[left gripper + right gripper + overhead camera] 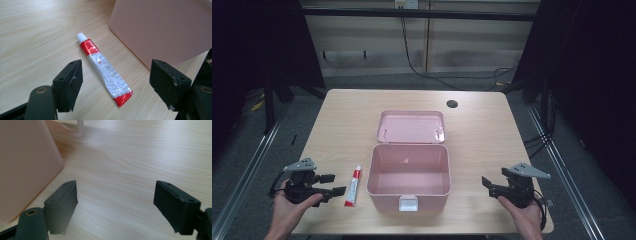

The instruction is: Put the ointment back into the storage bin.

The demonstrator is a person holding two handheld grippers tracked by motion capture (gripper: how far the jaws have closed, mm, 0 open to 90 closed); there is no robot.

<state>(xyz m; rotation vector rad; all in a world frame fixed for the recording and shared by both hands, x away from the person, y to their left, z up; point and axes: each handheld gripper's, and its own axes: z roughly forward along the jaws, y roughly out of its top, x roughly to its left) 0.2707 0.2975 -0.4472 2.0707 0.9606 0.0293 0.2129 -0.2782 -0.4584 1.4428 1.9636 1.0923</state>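
- The left gripper is held low at the near left corner of the table, with its jaws spread wide and nothing between the pads.
- A red and white tube is seen lying flat on the wood just beside those jaws, its white cap pointed away from the person; in the left gripper view the tube lies ahead of the open jaws, untouched.
- Just to the right of the tube an open pink box is placed, close beside it but apart; its wall rises behind the tube in the left gripper view and bounds the space on that side.
- The box's pink lid is laid flat just behind the box, inner side up.
- A white latch is seen on the box's near wall.
- The right gripper is held over the near right part of the table, well apart from the tube, with the box standing between them; its jaws are parted and empty, over bare wood in the right gripper view.
- A round cable hole is seen near the table's far edge.
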